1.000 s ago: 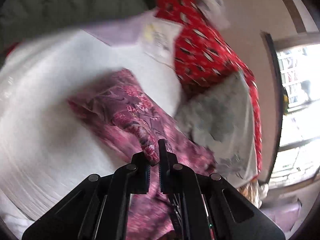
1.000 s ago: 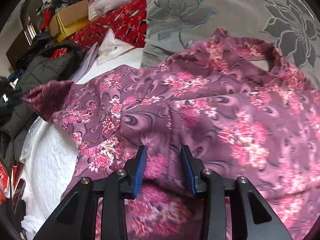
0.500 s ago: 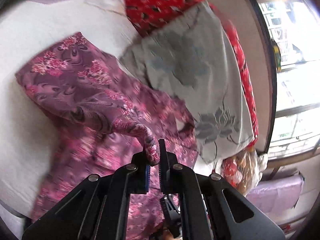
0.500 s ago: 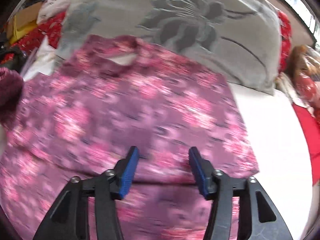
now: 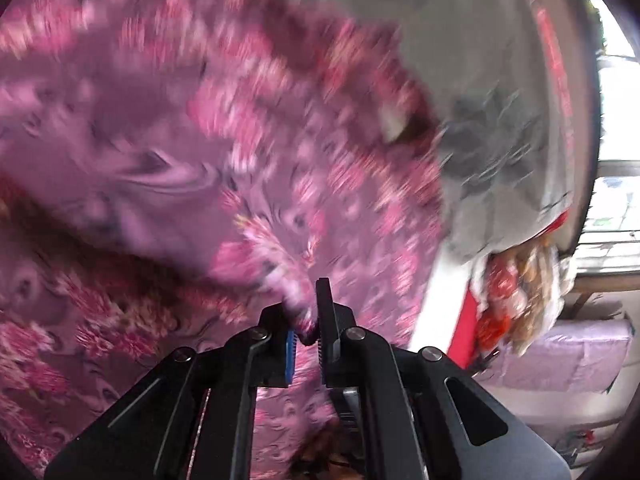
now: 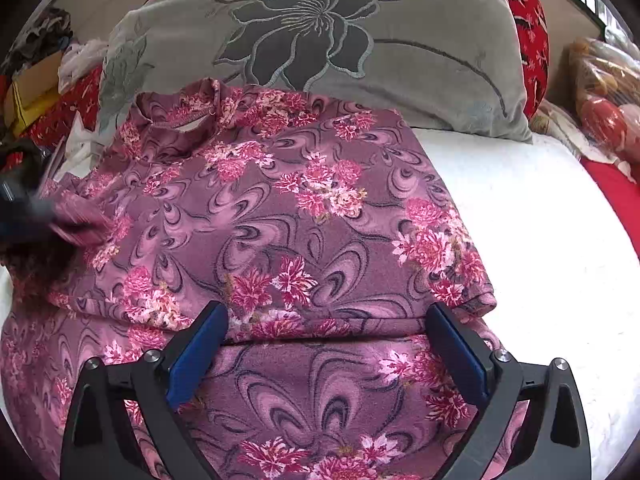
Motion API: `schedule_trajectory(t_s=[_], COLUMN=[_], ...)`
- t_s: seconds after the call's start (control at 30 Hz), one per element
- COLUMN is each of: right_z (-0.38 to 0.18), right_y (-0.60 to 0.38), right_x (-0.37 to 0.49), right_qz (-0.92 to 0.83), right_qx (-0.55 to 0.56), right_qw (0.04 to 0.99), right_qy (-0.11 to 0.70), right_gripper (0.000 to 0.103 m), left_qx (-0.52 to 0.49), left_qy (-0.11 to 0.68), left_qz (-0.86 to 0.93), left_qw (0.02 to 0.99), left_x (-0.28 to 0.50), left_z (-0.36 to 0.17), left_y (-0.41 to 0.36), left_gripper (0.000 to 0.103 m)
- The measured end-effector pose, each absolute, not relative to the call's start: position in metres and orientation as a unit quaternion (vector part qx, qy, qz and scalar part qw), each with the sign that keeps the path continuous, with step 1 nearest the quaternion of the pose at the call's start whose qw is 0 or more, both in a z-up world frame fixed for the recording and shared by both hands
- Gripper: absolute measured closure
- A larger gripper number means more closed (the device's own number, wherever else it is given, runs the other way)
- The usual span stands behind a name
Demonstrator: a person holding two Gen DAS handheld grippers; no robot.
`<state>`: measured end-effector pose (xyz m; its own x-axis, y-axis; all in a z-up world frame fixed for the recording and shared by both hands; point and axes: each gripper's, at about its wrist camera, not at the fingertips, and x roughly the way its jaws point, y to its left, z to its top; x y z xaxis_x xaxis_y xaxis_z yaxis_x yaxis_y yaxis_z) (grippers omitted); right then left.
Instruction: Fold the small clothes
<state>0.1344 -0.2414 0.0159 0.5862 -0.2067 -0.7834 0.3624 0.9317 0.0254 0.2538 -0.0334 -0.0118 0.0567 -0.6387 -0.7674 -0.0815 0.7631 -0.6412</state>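
A purple floral garment [image 6: 304, 216] lies spread on the white bed [image 6: 552, 240], its right side folded over, its neck opening towards the grey pillow. My right gripper [image 6: 326, 316] hovers over its lower fold with the jaws opening wide; cloth lies under them but the blue pads [image 6: 456, 340] press on nothing. My left gripper [image 5: 308, 320] is shut on a pinch of the same garment [image 5: 160, 152], a sleeve end, and drags it across the body; that view is blurred. At the left edge of the right wrist view the left gripper [image 6: 24, 212] shows as a dark blur with cloth.
A grey pillow with a dark embroidered flower [image 6: 320, 36] lies just behind the garment. A red patterned cushion [image 6: 528, 36] and plastic bags [image 6: 600, 92] sit at the right. Boxes and clutter [image 6: 40, 92] stand at the left. A window [image 5: 612, 184] is beyond the bed.
My left gripper has carried the pinched sleeve rightwards over the garment's body. My right gripper has let go of the cloth, its jaws spreading from narrow to wide, and shifted right.
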Motion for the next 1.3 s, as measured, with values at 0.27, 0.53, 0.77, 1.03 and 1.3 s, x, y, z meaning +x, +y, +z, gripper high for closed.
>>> schedule_trajectory(t_s=[0.27, 0.53, 0.77, 1.03, 1.3], right_z=[0.033, 0.065, 0.038, 0.041, 0.078], right_y=[-0.243, -0.204, -0.156, -0.132, -0.181], right_x=[0.143, 0.172, 0.21, 0.223, 0.201], right_qz=[-0.162, -0.017, 0.006, 0.037, 0.028], right_qx=[0.099, 0.253, 0.297, 0.304, 0.299], right_qw=[0.868, 0.868, 0.836, 0.826, 0.861], right_qy=[0.459, 0.427, 0.461, 0.474, 0.409], right_gripper=[0.008, 0.011, 0.02, 0.091, 0.102], left_qx=[-0.23, -0.203, -0.234, -0.242, -0.234], left_qy=[0.595, 0.587, 0.593, 0.59, 0.593], left_qz=[-0.279, -0.192, -0.207, -0.219, -0.208], left_qw=[0.718, 0.76, 0.742, 0.739, 0.742], left_x=[0.224, 0.226, 0.219, 0.214, 0.213], left_z=[0.024, -0.002, -0.022, -0.022, -0.02], left_y=[0.023, 0.1, 0.109, 0.134, 0.125], left_gripper=[0.087, 0.074, 0.074, 0.074, 0.074])
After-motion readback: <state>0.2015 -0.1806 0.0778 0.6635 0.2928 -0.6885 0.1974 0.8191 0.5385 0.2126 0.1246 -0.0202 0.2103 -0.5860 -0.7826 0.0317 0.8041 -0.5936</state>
